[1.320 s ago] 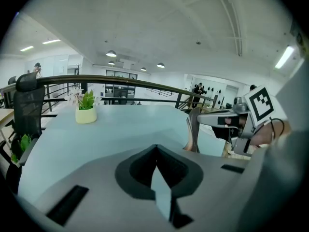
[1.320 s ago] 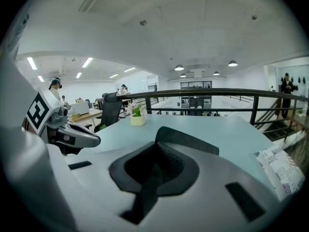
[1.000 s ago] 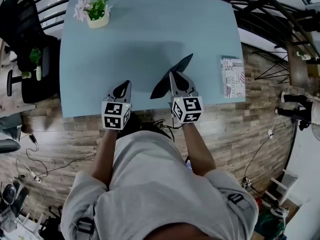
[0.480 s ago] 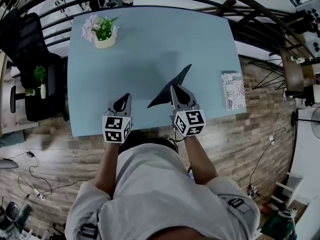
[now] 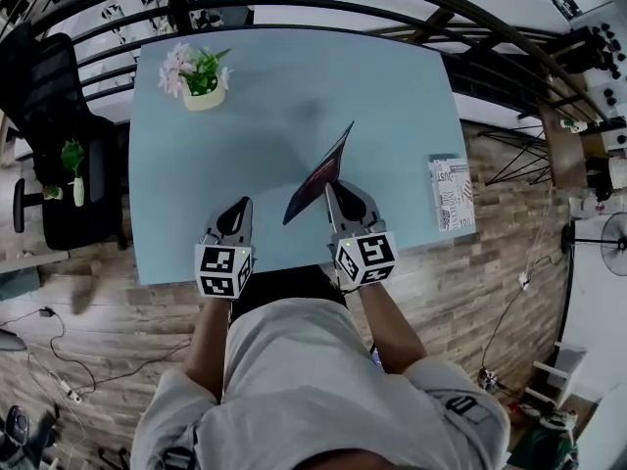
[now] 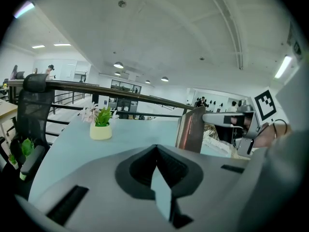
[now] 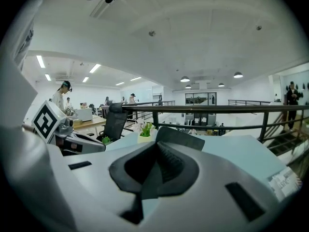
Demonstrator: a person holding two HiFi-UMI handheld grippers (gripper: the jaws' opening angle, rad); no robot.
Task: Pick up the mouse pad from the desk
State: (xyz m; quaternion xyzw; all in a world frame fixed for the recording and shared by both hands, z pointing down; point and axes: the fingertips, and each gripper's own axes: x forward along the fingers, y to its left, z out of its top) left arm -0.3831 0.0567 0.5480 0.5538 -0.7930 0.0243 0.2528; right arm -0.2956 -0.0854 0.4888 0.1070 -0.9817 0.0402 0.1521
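Note:
The mouse pad is a thin dark sheet, and my right gripper is shut on its near edge. It slants steeply above the light blue desk, far corner high. In the right gripper view the mouse pad juts out past the shut jaws of the right gripper. The left gripper view shows the mouse pad standing on edge at the right, brownish on its underside. My left gripper hovers over the desk's near edge, left of the pad, shut and empty; the left gripper has its tips together.
A cream pot of pink flowers stands at the desk's far left corner. A printed booklet lies at the right edge. A black office chair is left of the desk, and a dark railing runs behind it.
The mouse pad has been raised in the right gripper and now stands steeper and more edge-on. Both grippers have risen a little and drawn back towards the near edge.

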